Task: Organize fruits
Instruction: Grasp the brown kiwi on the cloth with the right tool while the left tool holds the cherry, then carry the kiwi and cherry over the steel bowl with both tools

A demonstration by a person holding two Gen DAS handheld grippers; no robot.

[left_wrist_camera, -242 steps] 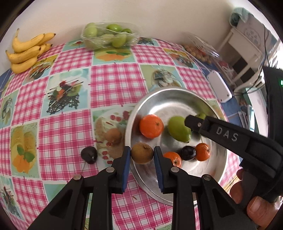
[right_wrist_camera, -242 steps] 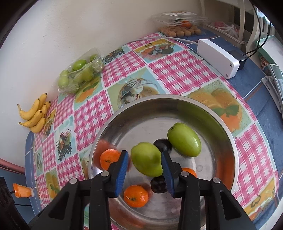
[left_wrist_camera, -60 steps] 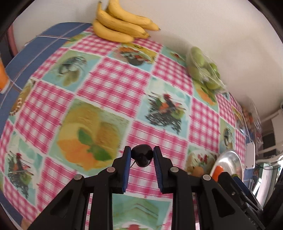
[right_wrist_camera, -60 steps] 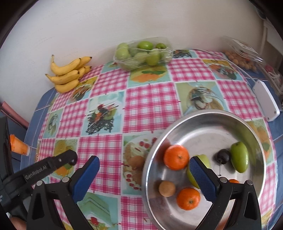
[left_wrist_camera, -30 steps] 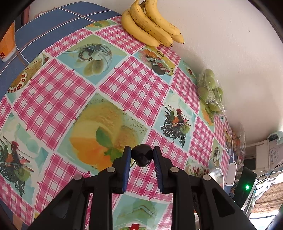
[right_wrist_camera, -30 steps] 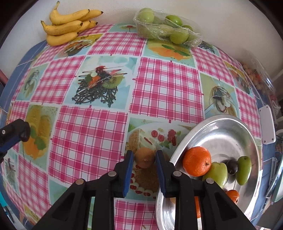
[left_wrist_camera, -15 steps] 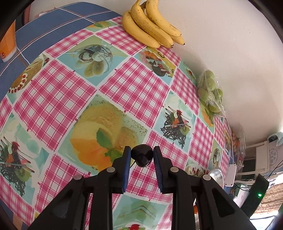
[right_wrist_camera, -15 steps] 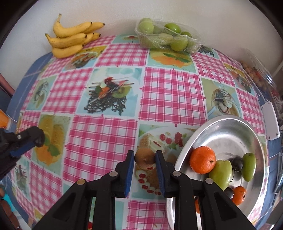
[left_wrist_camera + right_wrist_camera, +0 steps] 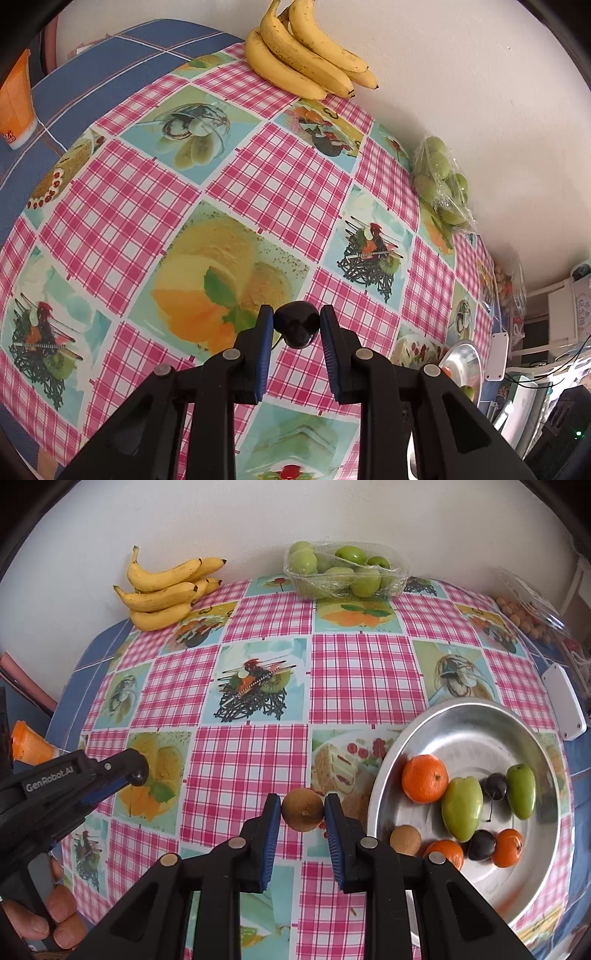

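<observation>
My left gripper (image 9: 296, 328) is shut on a dark plum (image 9: 297, 327) and holds it above the checked tablecloth; it also shows in the right wrist view (image 9: 133, 771) at the left. My right gripper (image 9: 302, 810) is shut on a brown kiwi (image 9: 303, 809), held above the cloth just left of the steel bowl (image 9: 465, 716). The bowl holds oranges (image 9: 424, 778), green mangoes (image 9: 462, 808), dark plums (image 9: 495, 785) and another kiwi (image 9: 405, 840). The bowl shows small in the left wrist view (image 9: 460, 354).
A bunch of bananas (image 9: 166, 590) and a wrapped tray of green fruit (image 9: 343, 570) stand at the back by the wall. A white box (image 9: 563, 701) and a clear pack of small fruit (image 9: 528, 609) lie at the right. An orange cup (image 9: 14, 107) stands at the left.
My right gripper has lifted the kiwi and drawn back a little, so more of the bowl shows. My left gripper still holds the plum and has shifted slightly.
</observation>
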